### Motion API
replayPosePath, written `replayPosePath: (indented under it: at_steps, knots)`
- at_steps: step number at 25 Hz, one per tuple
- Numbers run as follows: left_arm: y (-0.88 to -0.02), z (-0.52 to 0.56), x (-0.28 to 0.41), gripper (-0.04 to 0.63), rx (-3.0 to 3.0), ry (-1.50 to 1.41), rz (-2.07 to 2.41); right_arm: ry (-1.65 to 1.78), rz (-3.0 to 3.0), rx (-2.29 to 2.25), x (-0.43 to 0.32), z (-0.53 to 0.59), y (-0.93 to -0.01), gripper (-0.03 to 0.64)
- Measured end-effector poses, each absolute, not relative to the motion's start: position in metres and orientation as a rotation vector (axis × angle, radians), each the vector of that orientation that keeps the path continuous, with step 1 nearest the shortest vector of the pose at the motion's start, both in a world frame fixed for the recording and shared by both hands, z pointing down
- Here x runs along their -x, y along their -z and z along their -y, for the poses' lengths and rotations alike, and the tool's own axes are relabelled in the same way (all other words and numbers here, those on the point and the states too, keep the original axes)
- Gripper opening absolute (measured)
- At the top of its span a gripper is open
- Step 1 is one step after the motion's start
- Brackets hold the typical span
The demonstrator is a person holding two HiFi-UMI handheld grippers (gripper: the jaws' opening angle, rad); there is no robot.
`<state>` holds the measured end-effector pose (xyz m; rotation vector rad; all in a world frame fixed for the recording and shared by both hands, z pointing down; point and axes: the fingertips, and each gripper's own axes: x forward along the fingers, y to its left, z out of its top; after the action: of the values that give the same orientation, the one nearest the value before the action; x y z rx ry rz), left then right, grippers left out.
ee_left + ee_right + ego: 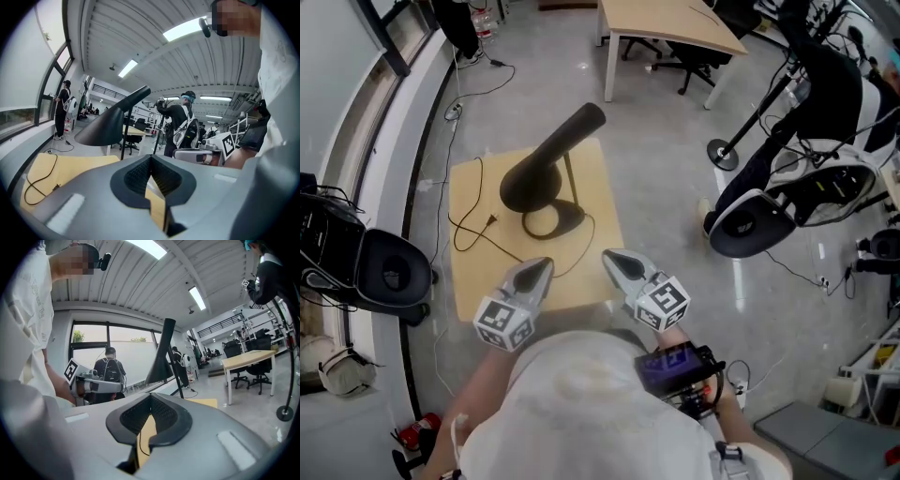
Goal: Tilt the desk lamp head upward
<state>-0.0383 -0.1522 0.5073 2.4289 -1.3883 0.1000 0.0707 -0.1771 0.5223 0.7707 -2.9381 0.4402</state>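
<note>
Hovering low-centre: left gripper [542,266] and right gripper [611,257], jaws together, both empty. Desk lamp head [546,161] sits mid-frame on the counter [473,272]. Risk: shoving it with closed jaws may tip the base [555,221].

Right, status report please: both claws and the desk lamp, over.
Left claw shut, empty. Right claw shut, empty. Lamp on table, not touched. Cord trails near left claw.
</note>
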Motion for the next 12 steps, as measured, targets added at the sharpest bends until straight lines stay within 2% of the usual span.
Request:
replayPosePath:
  at_steps: [12]
  knots:
    - [-0.516,0.167,0.066,0.002,-2.334,-0.118,1.465,-0.401,2.891,-0.699,-0.065,0.207,-0.536,0.014]
